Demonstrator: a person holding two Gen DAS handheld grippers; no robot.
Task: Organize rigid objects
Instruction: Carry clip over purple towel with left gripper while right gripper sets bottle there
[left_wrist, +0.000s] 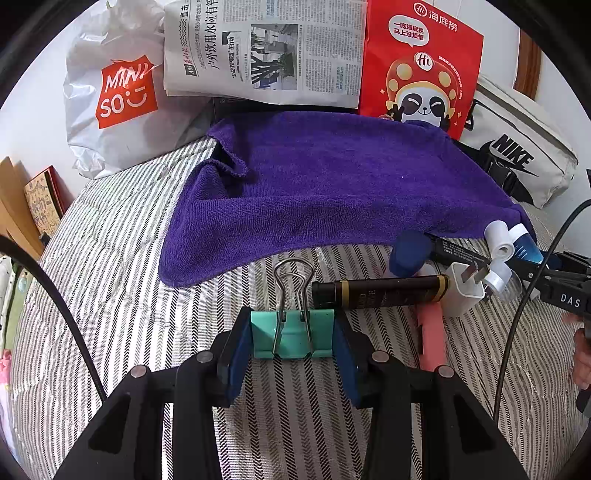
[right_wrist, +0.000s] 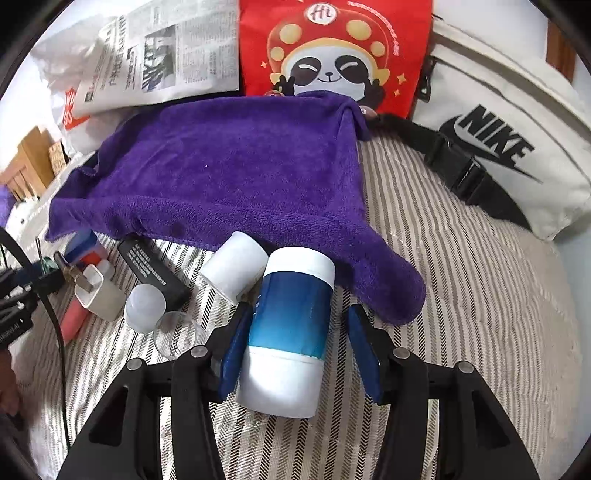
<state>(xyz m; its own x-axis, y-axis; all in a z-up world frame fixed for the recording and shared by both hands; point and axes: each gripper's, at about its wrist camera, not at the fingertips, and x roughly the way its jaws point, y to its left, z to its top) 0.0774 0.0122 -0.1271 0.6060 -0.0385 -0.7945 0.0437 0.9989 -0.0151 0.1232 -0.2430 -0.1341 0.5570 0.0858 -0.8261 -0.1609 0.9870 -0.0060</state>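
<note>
My left fingers (left_wrist: 293, 349) are clamped on the teal binder clip (left_wrist: 292, 334), just in front of the purple towel (left_wrist: 332, 184). My right fingers (right_wrist: 299, 350) stand apart around the blue-and-white bottle (right_wrist: 291, 332), which lies against the towel's near edge on the striped bed (right_wrist: 461, 295).

"NIKE" on the white bag (right_wrist: 517, 122); "MINISO" (partly creased) on the plastic bag (left_wrist: 110, 99).

My left gripper (left_wrist: 292, 338) clamps a teal binder clip (left_wrist: 292, 334) on the striped bedsheet (left_wrist: 129, 295), beside a dark tube (left_wrist: 380, 291).
</note>
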